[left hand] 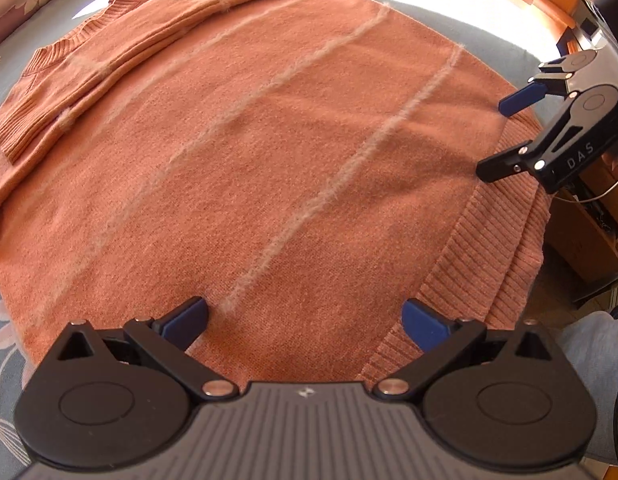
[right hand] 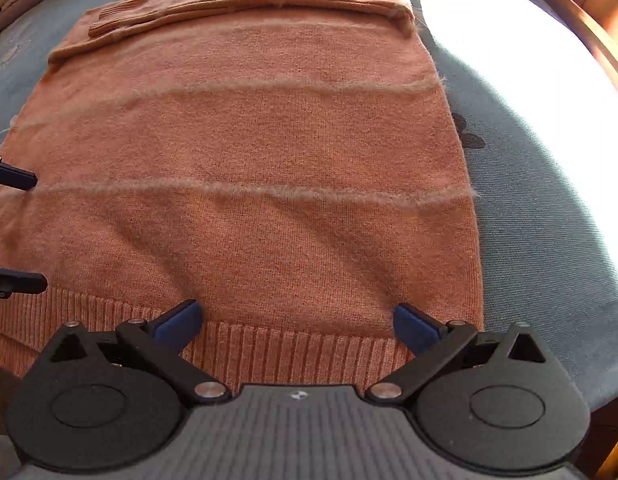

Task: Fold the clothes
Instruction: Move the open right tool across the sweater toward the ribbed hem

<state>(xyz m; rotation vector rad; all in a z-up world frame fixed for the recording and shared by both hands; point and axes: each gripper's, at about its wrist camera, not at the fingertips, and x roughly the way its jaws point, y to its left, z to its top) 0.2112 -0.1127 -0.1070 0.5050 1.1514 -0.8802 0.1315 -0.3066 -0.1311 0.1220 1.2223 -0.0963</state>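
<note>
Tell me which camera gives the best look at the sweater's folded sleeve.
The left wrist view. There the folded sleeve lies across the sweater's upper body, with its ribbed cuff large and clear. The right wrist view shows the same sleeve only far off at the top, squashed by the fisheye.

The right tongs (right hand: 295, 322) gape wide over the ribbed hem (right hand: 289, 354) of the flat orange sweater (right hand: 249, 140).

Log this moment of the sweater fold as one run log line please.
stage: sleeves folded in, hem fold not begun | sweater: flat on bedcover | left tongs: open, over sweater | right tongs: open, at ribbed hem
</note>
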